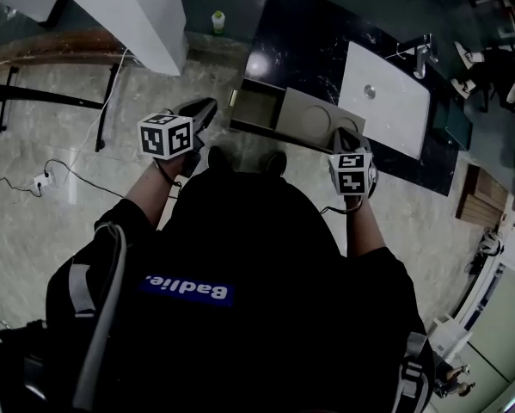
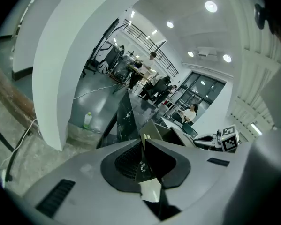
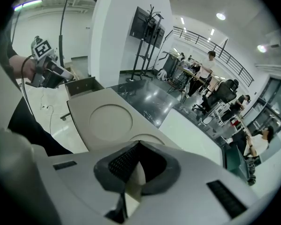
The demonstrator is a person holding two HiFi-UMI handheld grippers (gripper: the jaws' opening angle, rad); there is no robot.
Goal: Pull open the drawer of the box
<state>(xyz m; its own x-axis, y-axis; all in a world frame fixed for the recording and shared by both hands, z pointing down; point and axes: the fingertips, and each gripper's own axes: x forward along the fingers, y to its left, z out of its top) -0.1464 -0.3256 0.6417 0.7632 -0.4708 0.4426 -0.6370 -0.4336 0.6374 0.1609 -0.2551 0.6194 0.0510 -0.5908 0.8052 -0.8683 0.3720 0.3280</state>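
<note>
Nearby, matte beige drawer (image 1: 259, 107) out; left hand-held gripper (image 1: 207, 108), right hand-held gripper (image 1: 346, 138) clenched, empty.

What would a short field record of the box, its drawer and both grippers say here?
box: beige, two round recesses on top, on the dark counter
drawer: pulled out on the person's left, looks empty
left gripper: jaws together, nothing held, just short of the drawer front
right gripper: jaws together, over the box's right end; contact unclear
task: drawer already open
</note>
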